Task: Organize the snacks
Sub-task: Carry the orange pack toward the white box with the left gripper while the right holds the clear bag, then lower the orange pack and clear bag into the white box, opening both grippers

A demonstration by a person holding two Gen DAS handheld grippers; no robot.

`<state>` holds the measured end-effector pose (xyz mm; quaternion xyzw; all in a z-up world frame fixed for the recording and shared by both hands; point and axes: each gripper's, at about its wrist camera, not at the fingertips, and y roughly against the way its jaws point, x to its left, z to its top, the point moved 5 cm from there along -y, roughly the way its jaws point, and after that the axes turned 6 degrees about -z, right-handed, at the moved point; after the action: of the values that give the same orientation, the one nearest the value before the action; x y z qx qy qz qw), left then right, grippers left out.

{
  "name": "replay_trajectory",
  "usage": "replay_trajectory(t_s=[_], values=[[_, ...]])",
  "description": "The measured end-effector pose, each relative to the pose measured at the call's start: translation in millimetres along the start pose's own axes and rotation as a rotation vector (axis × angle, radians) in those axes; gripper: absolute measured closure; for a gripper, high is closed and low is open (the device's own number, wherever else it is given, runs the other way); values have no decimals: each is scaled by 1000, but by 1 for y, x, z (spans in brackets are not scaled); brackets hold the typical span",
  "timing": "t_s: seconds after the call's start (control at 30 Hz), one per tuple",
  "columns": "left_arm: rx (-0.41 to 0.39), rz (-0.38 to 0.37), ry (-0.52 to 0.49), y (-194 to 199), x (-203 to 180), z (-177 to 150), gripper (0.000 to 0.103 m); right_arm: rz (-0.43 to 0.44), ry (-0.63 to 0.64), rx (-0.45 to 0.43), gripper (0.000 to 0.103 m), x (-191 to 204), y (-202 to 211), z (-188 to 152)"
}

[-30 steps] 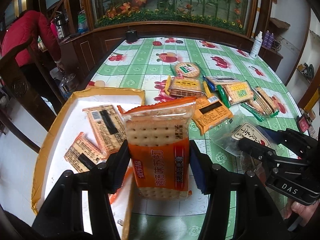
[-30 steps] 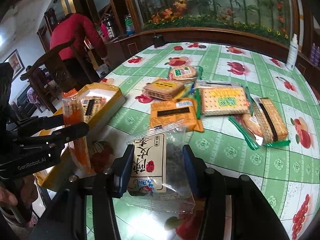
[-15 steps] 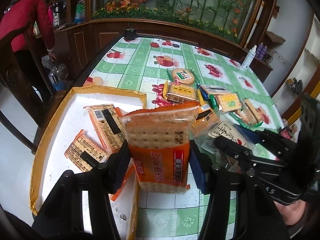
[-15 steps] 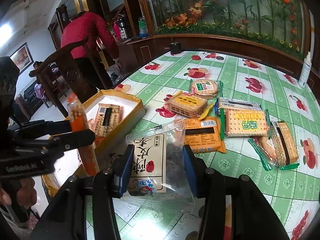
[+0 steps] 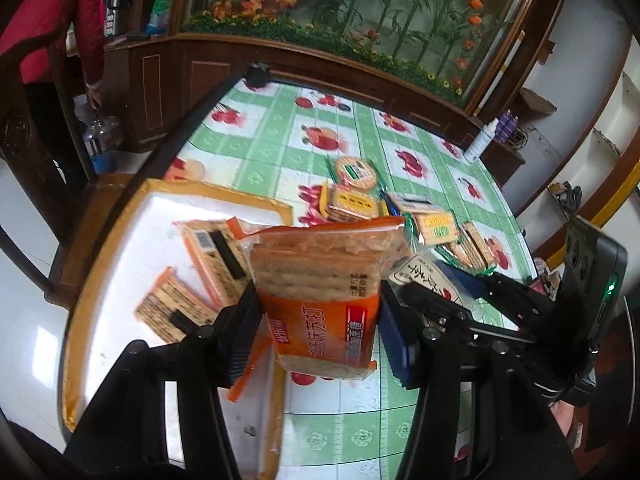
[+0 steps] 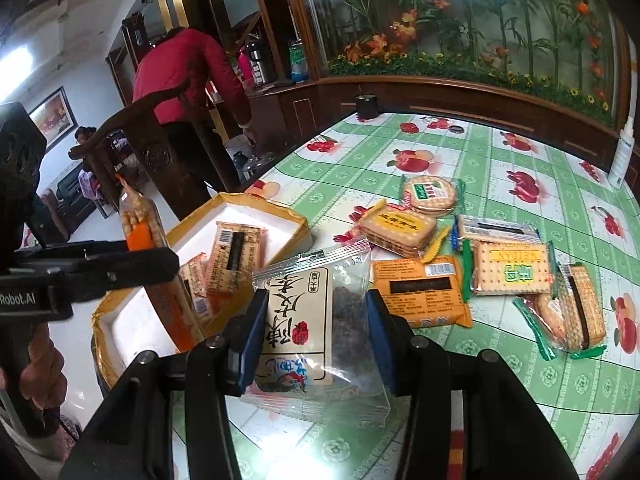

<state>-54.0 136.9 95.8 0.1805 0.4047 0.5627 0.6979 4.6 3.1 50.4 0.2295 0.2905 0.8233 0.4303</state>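
Two orange cracker packets (image 6: pixel 234 258) lay inside the yellow box (image 6: pixel 256 204). Beside the box, six snack packets (image 6: pixel 420 296) lay on the desk (image 6: pixel 500 168). Each of two claws held one packet. One white bottle (image 6: pixel 622 156) stood beyond.

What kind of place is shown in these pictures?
Most likely a home dining room. A table with a fruit-print tablecloth holds loose snack packets, a carved wooden chair stands beside it, and a glass panel painted with flowers and bamboo tops dark wood cabinets behind.
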Motion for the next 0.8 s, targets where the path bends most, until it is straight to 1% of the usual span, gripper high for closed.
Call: replay_trajectory(t_s=[0.1,0.17,0.27,0.4,0.47,0.6,0.73,0.8], values=[[-23,44,5,12,15,4,46,32,10,-1,55,10,-3,4],[-25,85,14,17,29,5,46,58,19,-4,55,20,-5,8],[-13,147,35,17,55,6,46,115,36,-1,55,42,-14,15],[24,236,66,3,90,9,46,146,79,22,55,73,-36,20],[49,259,79,-8,102,10,46,144,90,34,55,82,-46,20],[100,300,67,-36,115,14,46,125,86,40,55,94,-71,25],[137,321,106,-59,135,22,46,79,61,42,55,92,-97,33],[156,336,123,-70,143,24,46,75,26,47,56,87,-109,37]])
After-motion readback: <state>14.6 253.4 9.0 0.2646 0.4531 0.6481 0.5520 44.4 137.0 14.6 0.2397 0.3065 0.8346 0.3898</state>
